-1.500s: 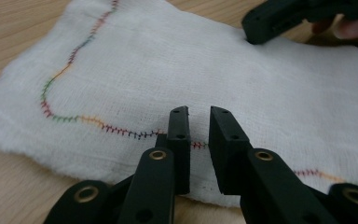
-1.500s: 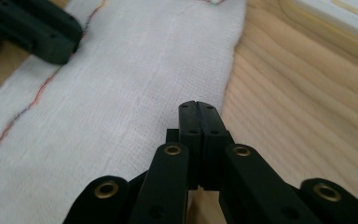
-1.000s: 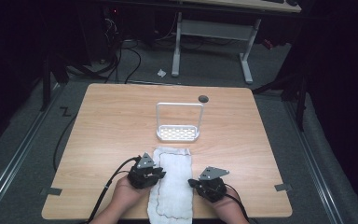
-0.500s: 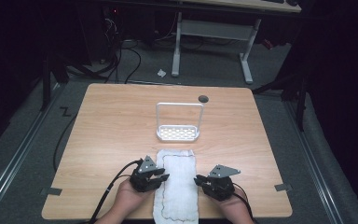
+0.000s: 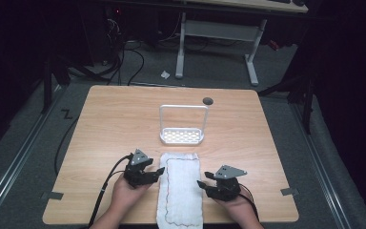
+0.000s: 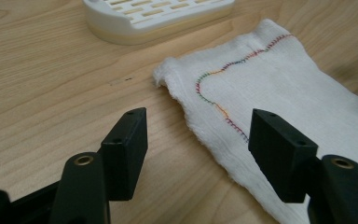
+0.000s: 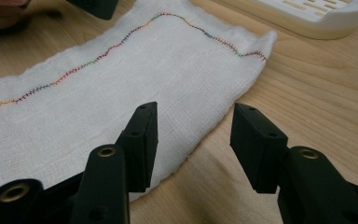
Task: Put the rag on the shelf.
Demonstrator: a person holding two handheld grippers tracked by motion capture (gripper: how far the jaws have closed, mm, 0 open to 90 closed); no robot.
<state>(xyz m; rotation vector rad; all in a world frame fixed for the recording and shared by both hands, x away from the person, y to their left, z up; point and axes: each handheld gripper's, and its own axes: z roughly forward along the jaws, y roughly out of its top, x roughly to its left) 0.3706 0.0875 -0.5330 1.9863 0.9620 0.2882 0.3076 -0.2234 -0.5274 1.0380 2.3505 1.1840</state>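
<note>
A white cloth [image 5: 181, 188] with a multicoloured stitched border lies flat as a long strip at the table's front edge, its near end hanging over. My left gripper [image 5: 156, 171] rests at the cloth's left edge, open; its jaws straddle the hem of the cloth [image 6: 261, 93] without closing on it. At the right edge my right gripper [image 5: 202, 184] is open too, its jaws astride the border of the cloth [image 7: 135, 70]. Nothing is held.
A white slotted rack [image 5: 182, 135] with an upright wire frame stands just beyond the cloth; its base [image 6: 154, 16] [image 7: 317, 14] is close to both grippers. A dark round hole [image 5: 208, 100] sits near the table's far edge. The wooden table [image 5: 100, 124] stretches left and right.
The cloth has been spread from a bunched, slanted heap into a straight flat strip. Both grippers have moved apart to its two long edges and let go.
</note>
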